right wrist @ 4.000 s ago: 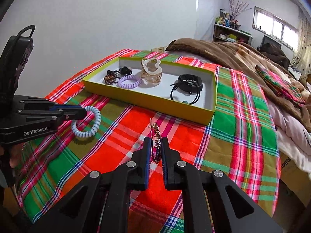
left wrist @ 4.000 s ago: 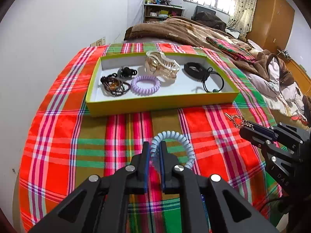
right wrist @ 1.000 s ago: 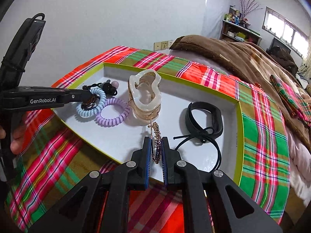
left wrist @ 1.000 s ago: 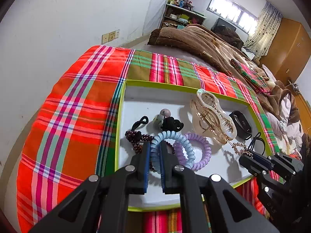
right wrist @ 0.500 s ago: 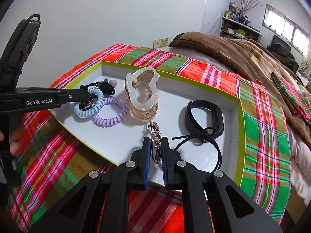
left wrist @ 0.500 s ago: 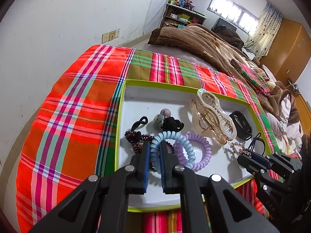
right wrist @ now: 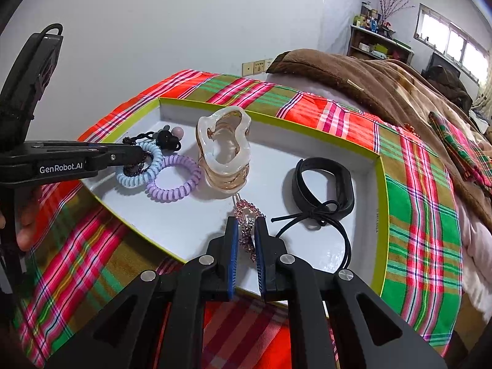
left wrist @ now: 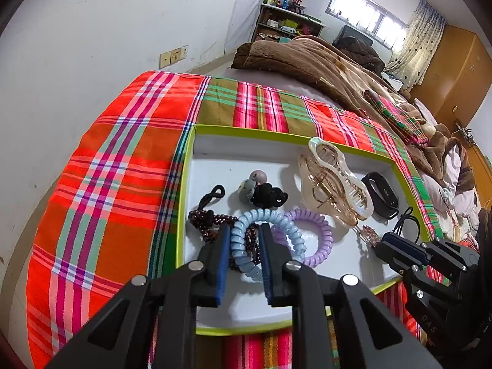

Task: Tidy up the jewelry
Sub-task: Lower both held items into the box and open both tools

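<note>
A white tray with a lime-green rim [left wrist: 246, 132] [right wrist: 381, 215] lies on the plaid cloth. My left gripper [left wrist: 244, 230] [right wrist: 140, 153] hangs over the tray's left part. Its jaws are opening, and the pale blue coil hair tie [left wrist: 246, 264] [right wrist: 138, 180] sits loose between them, resting on a dark bead bracelet [left wrist: 206, 221]. My right gripper [right wrist: 246, 221] [left wrist: 379, 244] is shut on a pink beaded hair pin [right wrist: 246, 215], held just above the tray floor near the front rim. Beside the blue coil lies a purple coil tie [left wrist: 323, 240] [right wrist: 172, 190].
Also in the tray are a clear amber claw clip [left wrist: 335, 184] [right wrist: 224, 153], a black band with a cord [left wrist: 381, 196] [right wrist: 344, 184] and a black bobble tie [left wrist: 267, 196]. A brown blanket [right wrist: 384, 77] covers the bed behind. A white wall runs along the left.
My left gripper's jaws have spread apart, and the blue coil tie has slackened onto the bracelet in the tray. The right gripper and its beaded pin have kept still.
</note>
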`<state>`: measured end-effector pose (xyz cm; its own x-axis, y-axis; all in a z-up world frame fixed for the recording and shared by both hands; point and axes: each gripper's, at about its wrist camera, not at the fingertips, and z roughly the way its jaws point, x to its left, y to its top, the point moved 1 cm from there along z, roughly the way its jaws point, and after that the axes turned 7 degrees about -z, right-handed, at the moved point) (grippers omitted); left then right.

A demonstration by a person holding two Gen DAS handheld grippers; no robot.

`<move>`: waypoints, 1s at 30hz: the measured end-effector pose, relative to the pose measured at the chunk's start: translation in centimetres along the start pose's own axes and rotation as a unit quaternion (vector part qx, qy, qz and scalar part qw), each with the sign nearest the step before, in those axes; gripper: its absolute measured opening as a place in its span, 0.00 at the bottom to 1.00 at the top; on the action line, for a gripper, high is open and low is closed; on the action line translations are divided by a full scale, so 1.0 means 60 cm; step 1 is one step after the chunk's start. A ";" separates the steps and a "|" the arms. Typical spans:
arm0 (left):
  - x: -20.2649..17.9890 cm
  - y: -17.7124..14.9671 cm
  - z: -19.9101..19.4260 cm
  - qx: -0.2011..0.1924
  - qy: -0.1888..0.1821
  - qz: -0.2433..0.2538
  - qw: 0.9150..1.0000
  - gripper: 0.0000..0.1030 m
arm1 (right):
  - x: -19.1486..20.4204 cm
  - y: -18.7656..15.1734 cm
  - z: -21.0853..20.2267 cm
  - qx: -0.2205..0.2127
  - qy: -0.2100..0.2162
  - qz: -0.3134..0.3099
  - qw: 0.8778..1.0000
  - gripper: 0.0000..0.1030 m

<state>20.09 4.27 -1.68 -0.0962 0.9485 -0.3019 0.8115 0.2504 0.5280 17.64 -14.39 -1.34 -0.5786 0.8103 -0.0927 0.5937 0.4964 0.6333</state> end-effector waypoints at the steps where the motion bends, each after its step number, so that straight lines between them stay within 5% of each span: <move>1: 0.000 0.000 0.000 0.000 -0.001 0.000 1.000 0.21 | -0.001 0.000 0.000 0.000 0.000 0.001 1.000 0.10; 14: -0.014 -0.006 -0.012 -0.004 -0.006 0.009 1.000 0.48 | -0.011 -0.004 -0.013 -0.013 -0.001 0.028 1.000 0.14; 19: -0.020 -0.011 -0.024 -0.011 0.000 0.017 1.000 0.52 | -0.012 -0.007 -0.025 -0.018 0.000 0.036 0.999 0.33; 30: -0.038 -0.035 -0.069 -0.042 0.017 0.032 0.998 0.56 | -0.006 -0.018 -0.068 -0.044 -0.016 0.064 0.997 0.38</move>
<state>16.24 2.41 1.16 -0.0664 0.9688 -0.2387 0.7659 0.2028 0.6101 14.93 -16.51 1.15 -0.4826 0.8753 -0.0309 0.6090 0.3607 0.7064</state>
